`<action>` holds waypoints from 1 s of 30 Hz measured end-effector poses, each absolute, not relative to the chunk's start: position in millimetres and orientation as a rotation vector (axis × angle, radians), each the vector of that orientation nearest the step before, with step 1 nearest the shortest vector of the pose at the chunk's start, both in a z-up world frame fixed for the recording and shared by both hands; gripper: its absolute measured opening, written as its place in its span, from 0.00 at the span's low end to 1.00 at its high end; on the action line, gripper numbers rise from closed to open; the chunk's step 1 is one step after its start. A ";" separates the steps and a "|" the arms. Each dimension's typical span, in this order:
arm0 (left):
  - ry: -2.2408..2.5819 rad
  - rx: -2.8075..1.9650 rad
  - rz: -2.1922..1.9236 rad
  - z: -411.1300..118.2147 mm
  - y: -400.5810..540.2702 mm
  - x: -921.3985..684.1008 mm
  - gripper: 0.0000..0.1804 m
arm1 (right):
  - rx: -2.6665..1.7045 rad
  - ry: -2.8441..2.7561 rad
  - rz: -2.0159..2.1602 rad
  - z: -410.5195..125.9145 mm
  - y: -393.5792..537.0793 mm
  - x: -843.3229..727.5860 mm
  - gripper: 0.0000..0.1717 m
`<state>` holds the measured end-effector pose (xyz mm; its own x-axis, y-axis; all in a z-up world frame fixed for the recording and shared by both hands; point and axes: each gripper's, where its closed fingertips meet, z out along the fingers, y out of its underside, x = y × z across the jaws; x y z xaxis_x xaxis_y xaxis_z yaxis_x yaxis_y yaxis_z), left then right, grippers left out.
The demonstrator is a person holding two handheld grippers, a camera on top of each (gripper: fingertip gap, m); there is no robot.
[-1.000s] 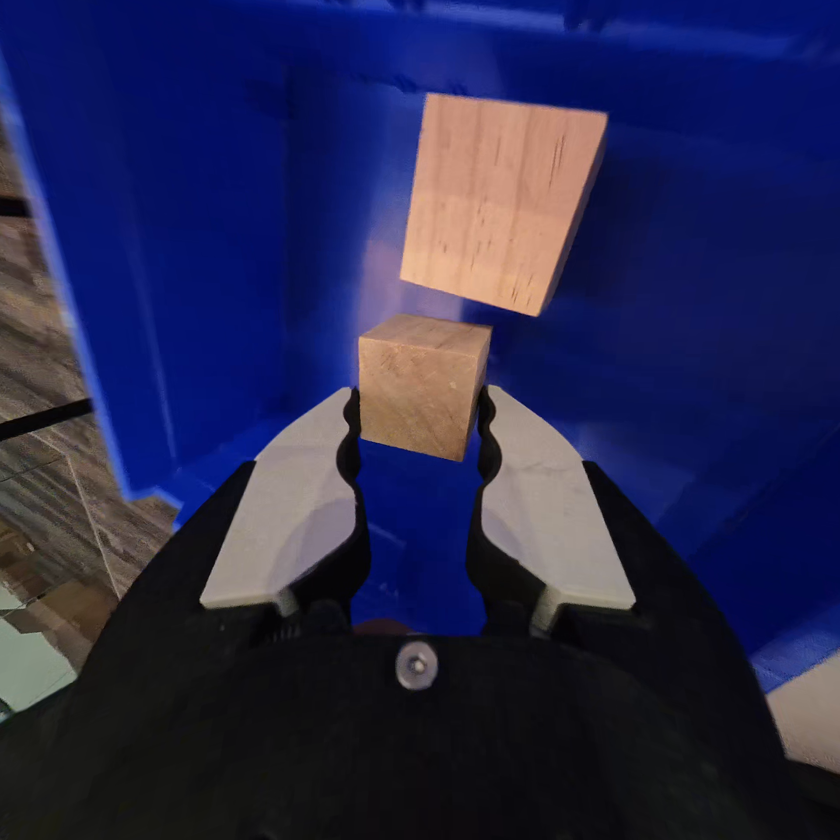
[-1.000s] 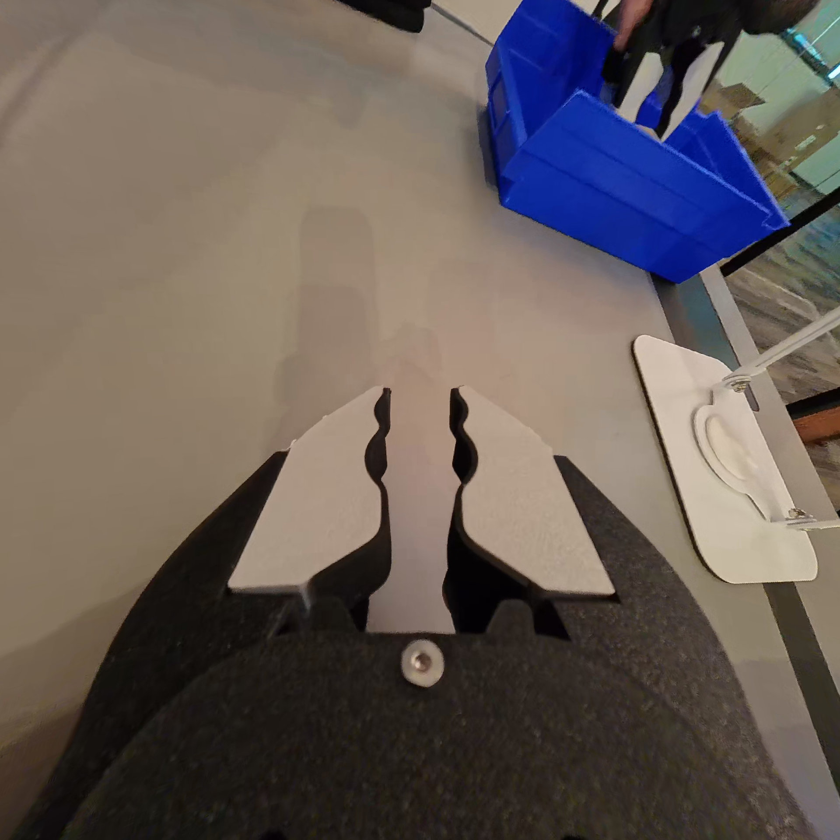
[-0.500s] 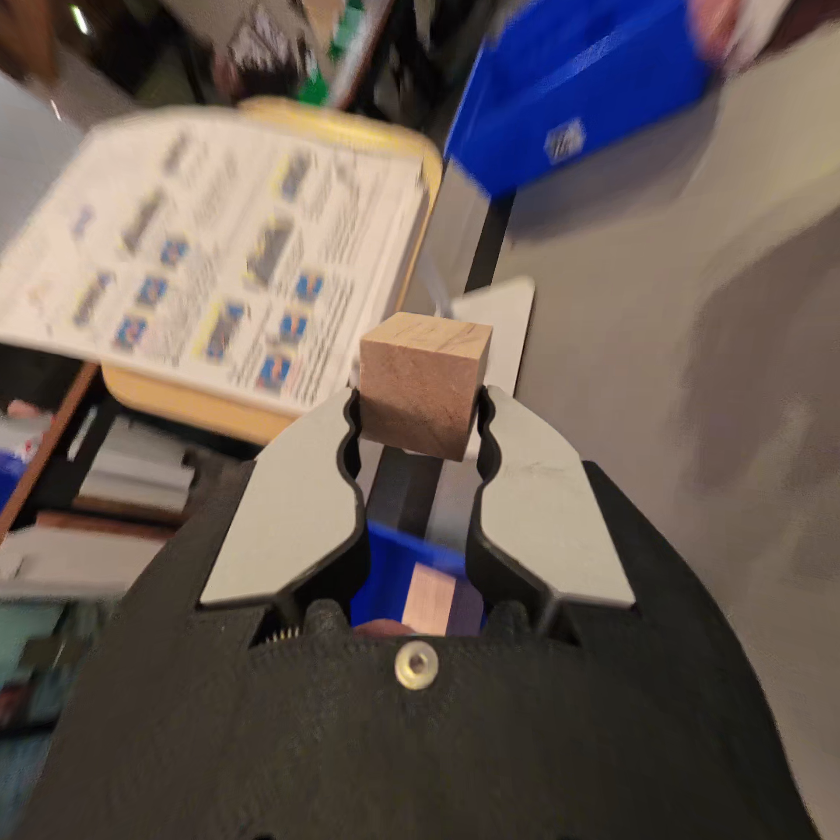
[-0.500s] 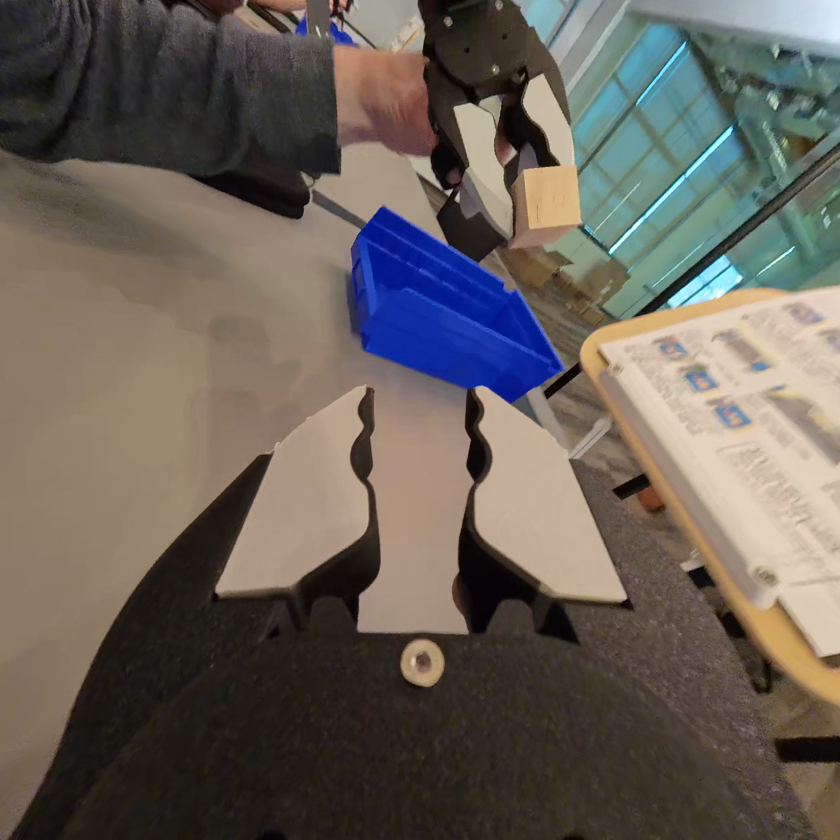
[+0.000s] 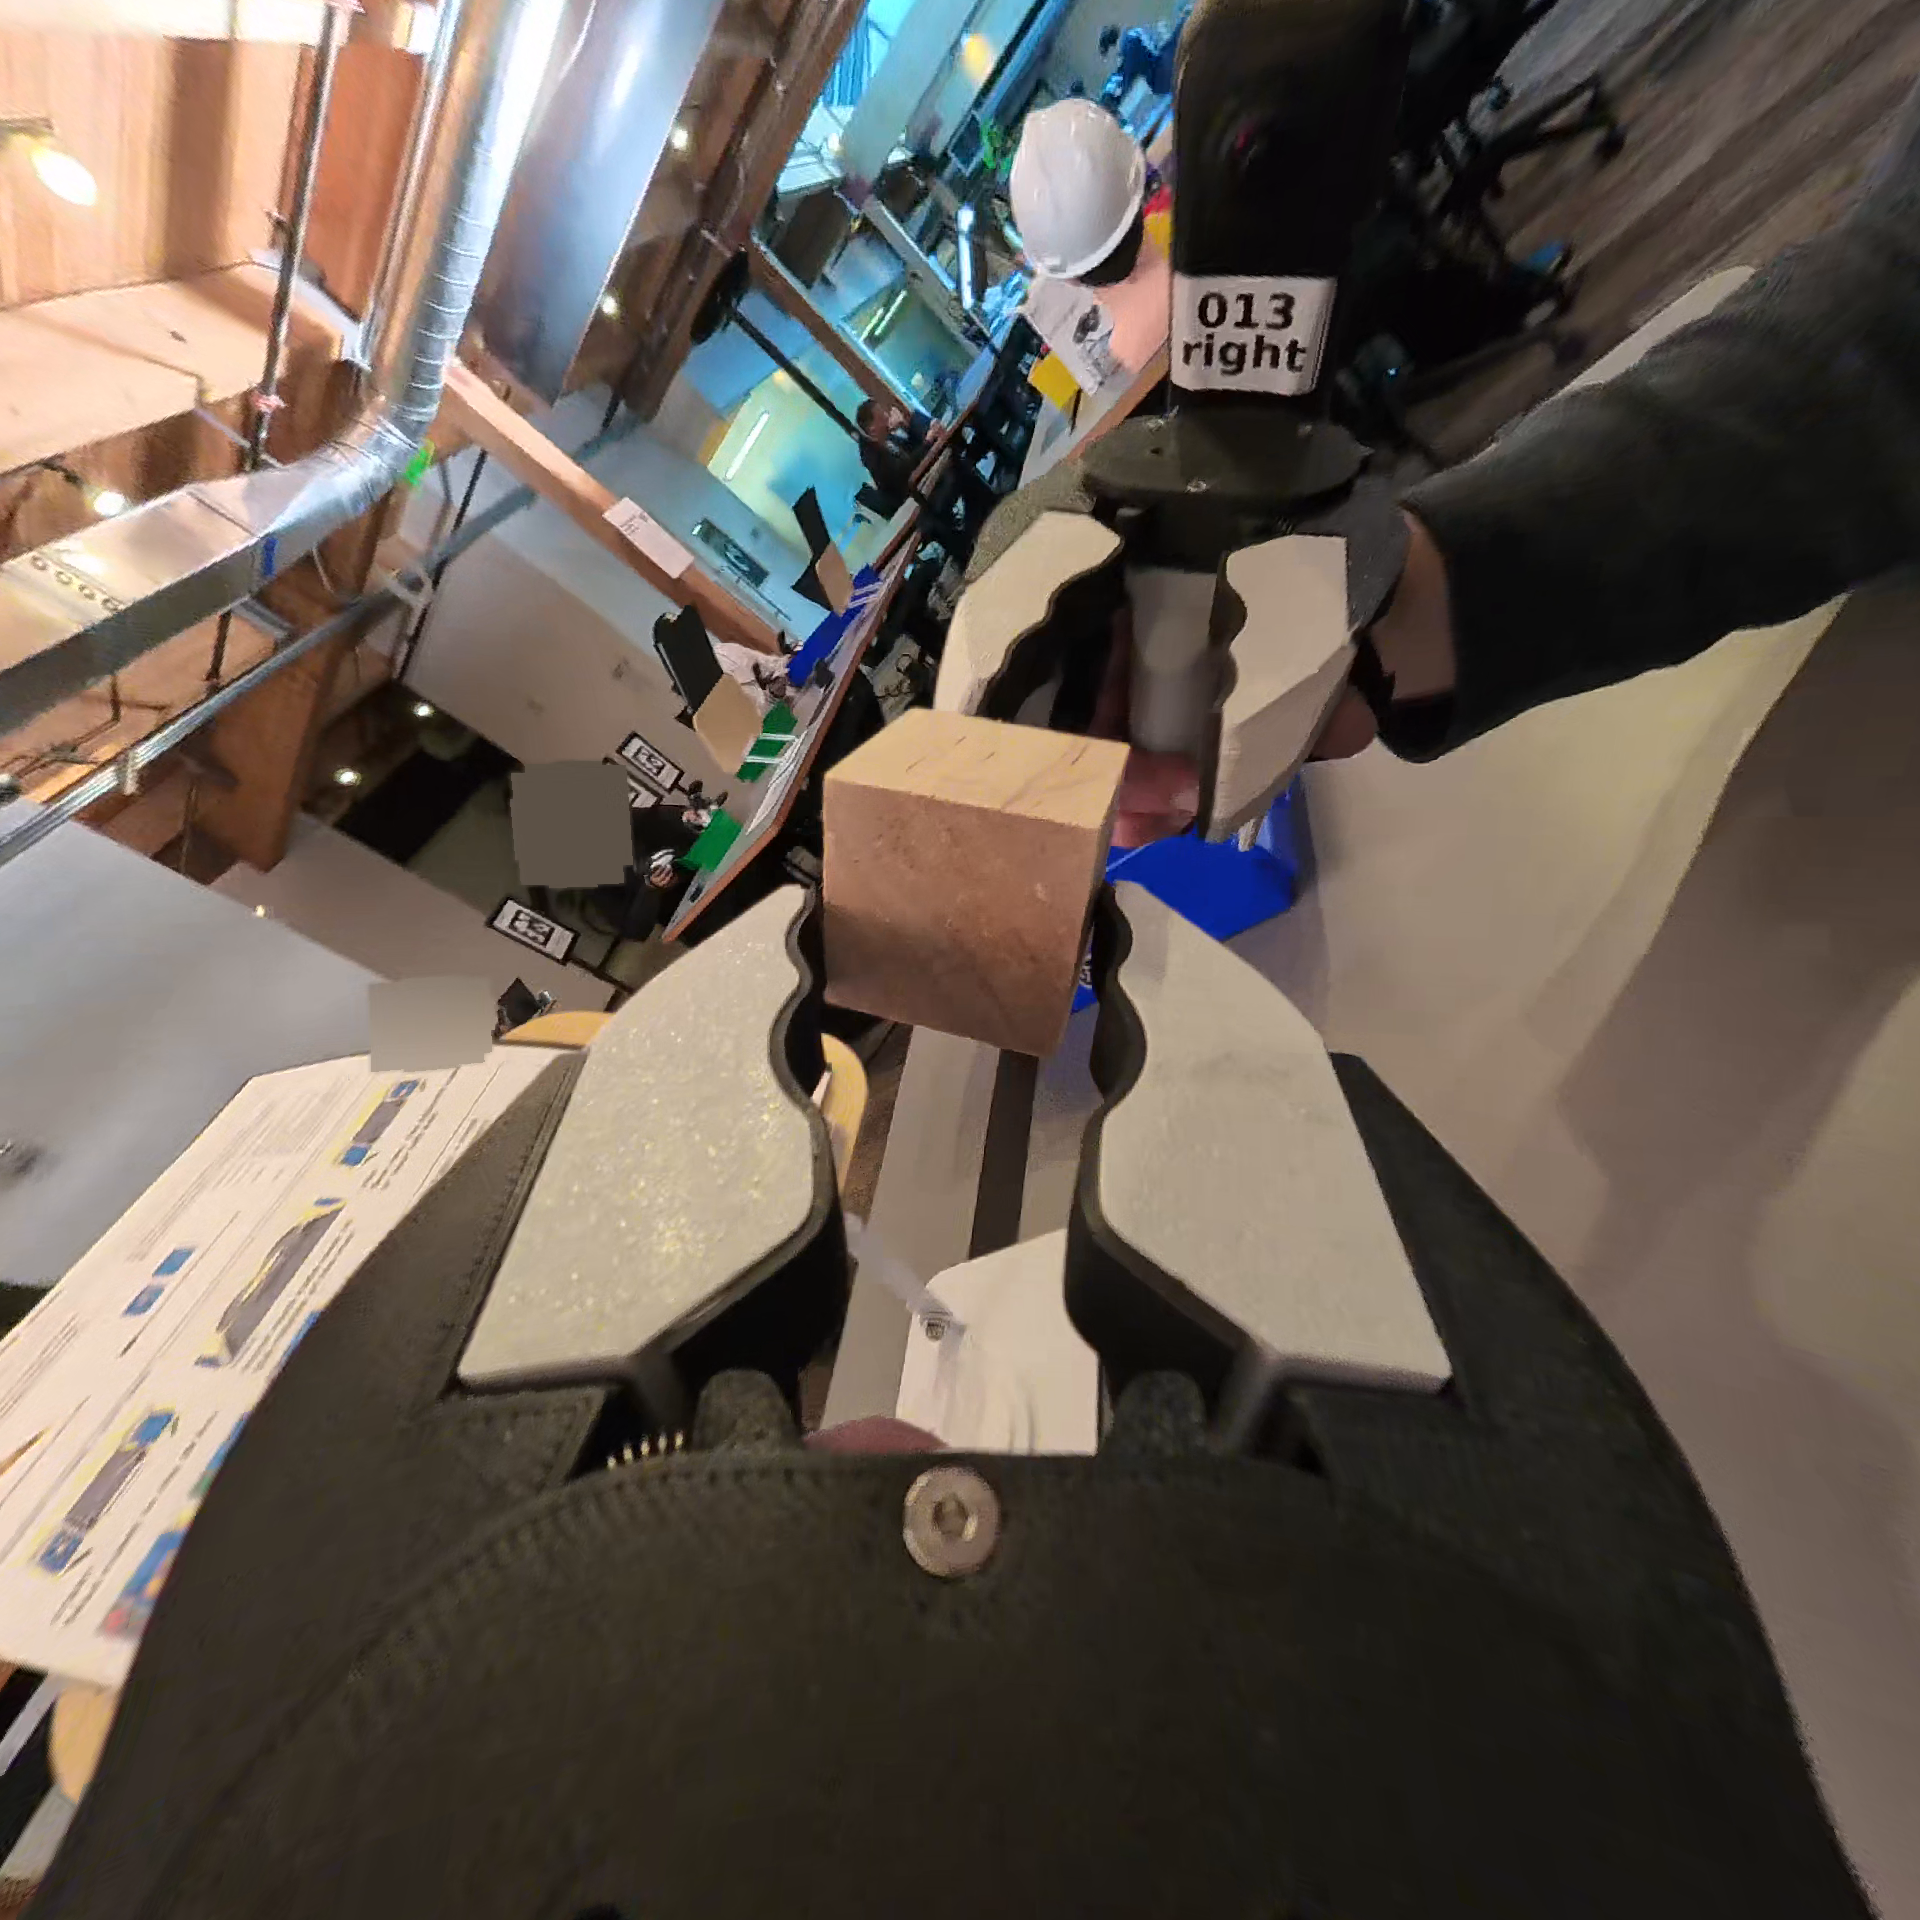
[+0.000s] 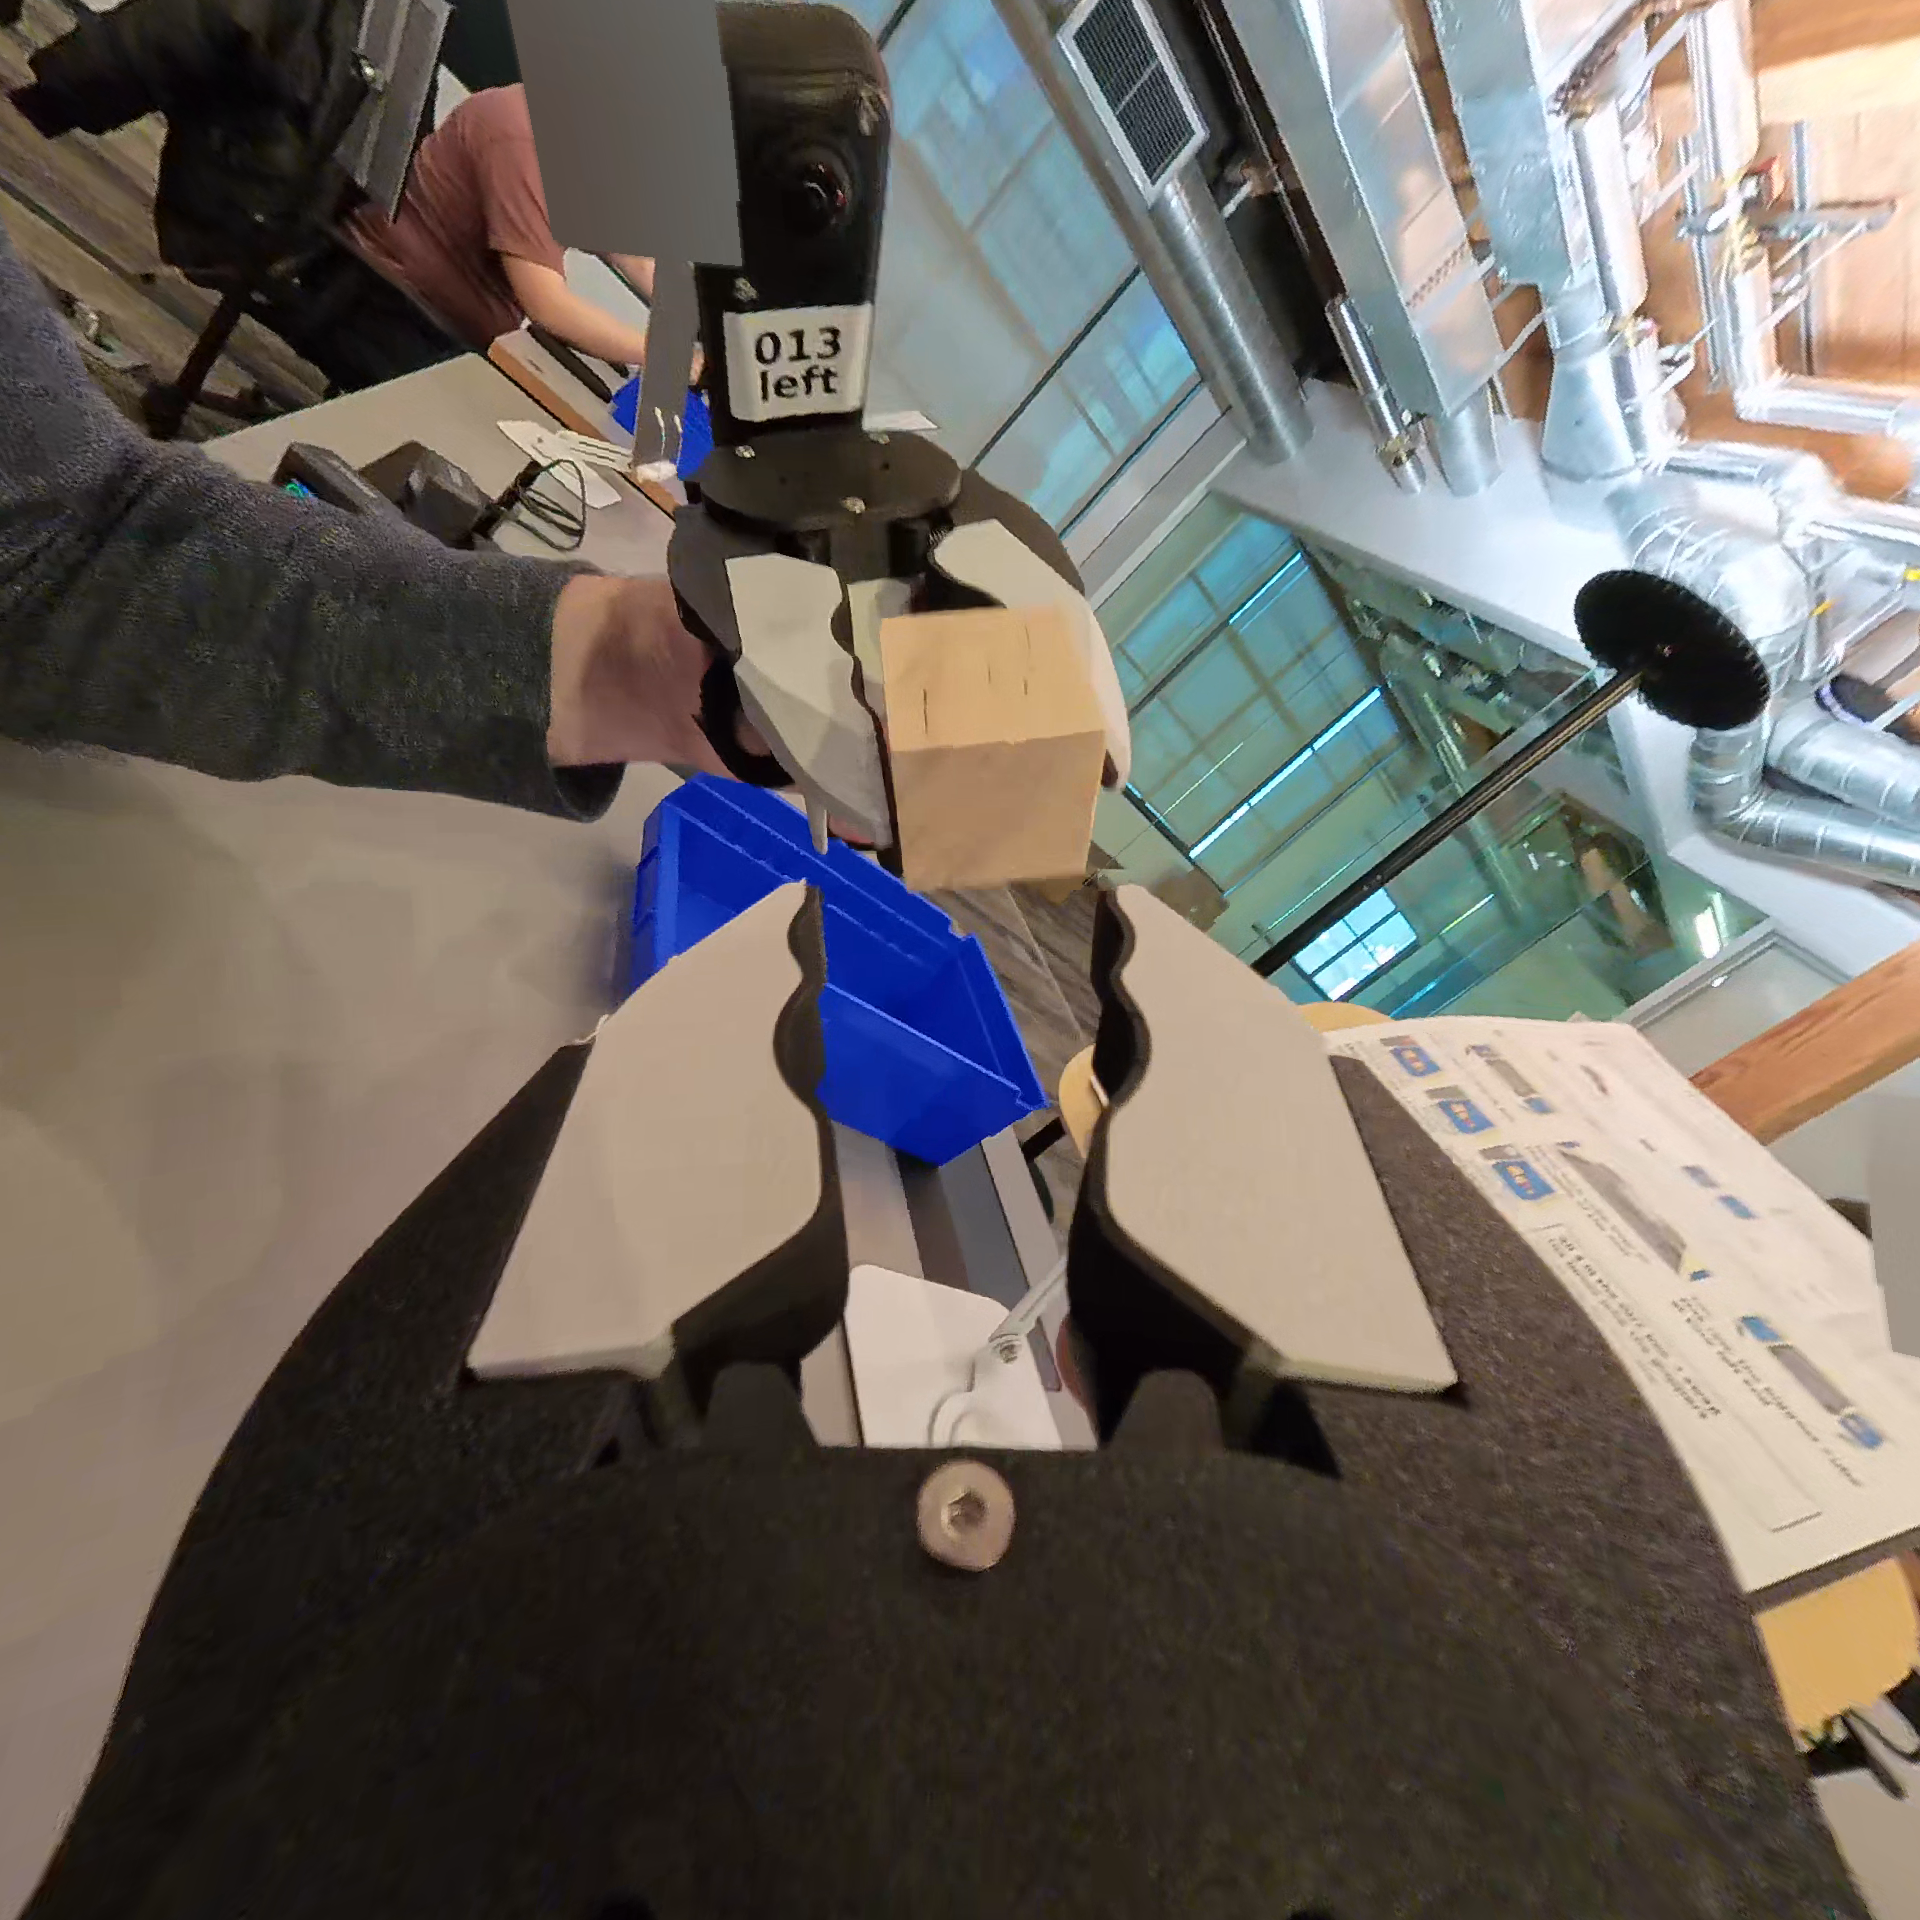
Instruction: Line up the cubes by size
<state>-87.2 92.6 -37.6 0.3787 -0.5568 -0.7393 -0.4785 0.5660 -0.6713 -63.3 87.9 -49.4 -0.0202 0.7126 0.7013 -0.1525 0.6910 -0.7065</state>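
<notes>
We have the wooden cube (image 5: 961, 894) clamped between the left gripper (image 5: 951, 935)'s pads, both pressing on opposite side faces near the fingertips, and it is held in the air above the grey table (image 6: 260, 1039), over the near end of the blue bin (image 6: 914, 1039). The right gripper (image 6: 956, 935) faces it, just beside it, with its fingers spread about as wide as the cube and nothing between them.

This looks like a hand-over, so we would bring the right fingers onto the two faces the left pads leave free, turning that wrist if needed, seat them well past the edge, and release with the left only once both right pads press flat. A grip on the corners would let the block twist.

A cube has no long axis — what matters is which faces show. The end-grain face points back toward the left wrist camera, and the lighter face with short dark grain marks faces up in that view and toward the right gripper's camera. It sits slightly rotated in the grasp — its lower edge slopes.
</notes>
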 end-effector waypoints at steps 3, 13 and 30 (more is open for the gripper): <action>1.258 -1.019 -0.091 -37.2 91.3 -74.2 0.27 | -0.473 -1.427 0.737 -41.9 80.9 -60.1 0.29; 1.316 -1.003 -0.145 -49.2 83.1 -48.6 0.27 | -0.425 -1.437 0.796 -39.1 67.0 -58.1 0.30; 1.277 -1.006 -0.180 -43.5 82.4 -54.8 0.25 | -0.416 -1.408 0.836 -22.5 68.2 -42.2 0.25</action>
